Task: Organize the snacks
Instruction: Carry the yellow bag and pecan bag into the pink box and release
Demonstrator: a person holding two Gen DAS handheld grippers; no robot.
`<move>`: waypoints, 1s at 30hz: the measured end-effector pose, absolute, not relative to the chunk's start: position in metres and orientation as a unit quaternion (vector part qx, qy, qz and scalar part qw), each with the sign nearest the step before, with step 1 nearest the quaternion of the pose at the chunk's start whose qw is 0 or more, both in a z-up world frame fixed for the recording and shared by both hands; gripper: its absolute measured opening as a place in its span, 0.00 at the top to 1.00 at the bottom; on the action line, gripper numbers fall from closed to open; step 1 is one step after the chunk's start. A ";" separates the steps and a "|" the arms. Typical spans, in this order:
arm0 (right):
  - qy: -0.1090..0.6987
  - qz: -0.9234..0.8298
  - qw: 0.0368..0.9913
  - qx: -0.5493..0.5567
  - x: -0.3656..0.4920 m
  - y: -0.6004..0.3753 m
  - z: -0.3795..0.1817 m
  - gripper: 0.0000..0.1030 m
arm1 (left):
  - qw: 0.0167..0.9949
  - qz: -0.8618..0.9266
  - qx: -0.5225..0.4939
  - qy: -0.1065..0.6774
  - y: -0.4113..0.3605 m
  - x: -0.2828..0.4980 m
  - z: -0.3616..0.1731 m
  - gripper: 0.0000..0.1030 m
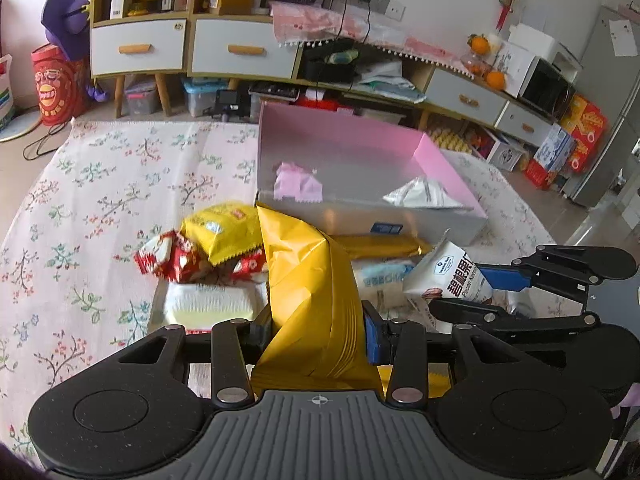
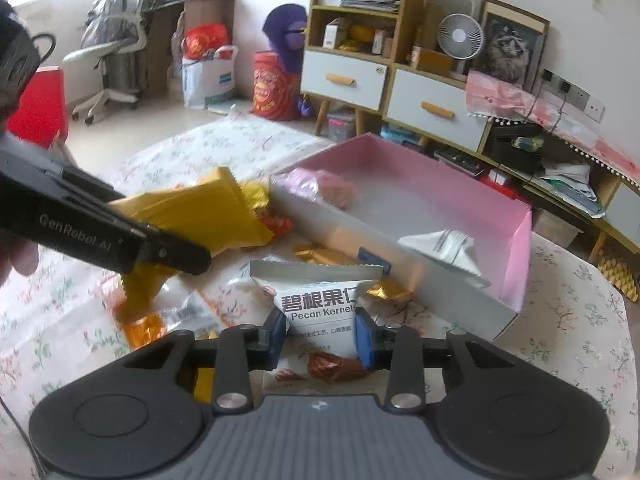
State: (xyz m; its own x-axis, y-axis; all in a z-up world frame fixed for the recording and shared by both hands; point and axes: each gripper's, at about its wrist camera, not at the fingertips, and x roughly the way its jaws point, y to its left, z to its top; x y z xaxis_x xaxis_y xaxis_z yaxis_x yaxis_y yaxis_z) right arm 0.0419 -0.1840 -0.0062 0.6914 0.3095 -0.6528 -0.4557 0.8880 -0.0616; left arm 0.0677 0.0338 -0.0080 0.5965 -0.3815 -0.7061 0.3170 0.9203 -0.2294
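My left gripper (image 1: 316, 336) is shut on a crumpled golden-yellow packet (image 1: 308, 280) that stands up between its jaws; in the right wrist view the same packet (image 2: 200, 216) sticks out of the left gripper (image 2: 172, 256) at the left. My right gripper (image 2: 322, 336) is shut on a white pecan kernels packet (image 2: 320, 304), its blue pads (image 2: 364, 340) pressing both sides. The right gripper (image 1: 480, 284) and the pecan packet (image 1: 448, 276) also show at the right of the left wrist view. Just beyond stands an open box with pink lining (image 1: 360, 216), holding a pink packet (image 1: 298, 184) and a white packet (image 1: 424, 194).
Loose snacks lie in front of the box on the floral cloth: a yellow bag (image 1: 224, 232), red packets (image 1: 172, 256), a white packet (image 1: 208, 304) and a long gold packet (image 1: 380, 246). Drawer cabinets (image 1: 240, 48) and a grey fridge (image 1: 612, 120) stand beyond the table.
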 end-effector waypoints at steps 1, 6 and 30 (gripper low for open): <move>0.331 0.208 0.915 -0.103 0.043 -0.186 -0.004 0.79 | 0.893 -0.196 -0.040 0.403 0.033 0.069 -0.006 0.62; 0.322 0.196 0.924 -0.069 0.056 -0.200 0.006 0.79 | 0.899 -0.199 -0.046 0.387 0.026 0.076 0.004 0.62; 0.321 0.071 0.932 0.156 0.140 -0.293 0.000 0.78 | 0.909 -0.199 -0.047 0.362 -0.050 0.173 -0.015 0.62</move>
